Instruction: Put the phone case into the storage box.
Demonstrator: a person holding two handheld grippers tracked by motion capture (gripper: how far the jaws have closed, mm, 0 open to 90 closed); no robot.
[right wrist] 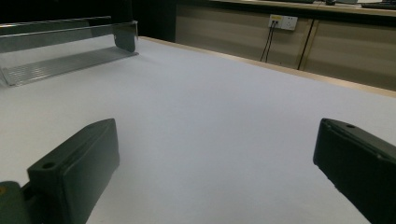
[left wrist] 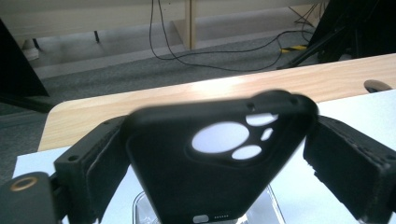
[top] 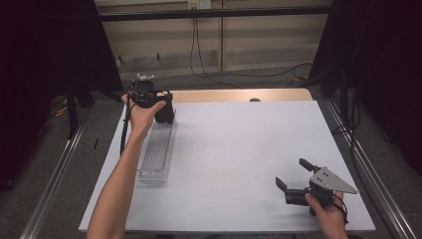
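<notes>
1. Table (top: 239, 164): white top, wood strip along the far edge. Wide bare room across the middle and right. Near and side edges drop off to rails and floor.

2. Clear tray (top: 158, 149): long, ribbed, see-through, lying along the left side of the table with low walls. Its far end sits under the left hand. In the right gripper view it shows at upper left (right wrist: 65, 51).

3. Phone case (left wrist: 215, 158): black, camera cut-outs near its top. Held between the jaws over the tray's far end; in the high view it shows as a dark shape (top: 164, 110) under the hand. Whether it touches the tray floor, cannot tell.

4. Handling, as a judgement: light, thin shell, likely rubbery and flexible, so it may bow if squeezed hard. Matte, not slippery. Best grip across the long side edges, away from the cut-outs.

5. Left gripper (left wrist: 219, 154): jaws closed in on the case's two sides.

6. Right gripper (top: 294, 177): near right corner, jaws spread wide, nothing between them, close to the table's near edge.
</notes>
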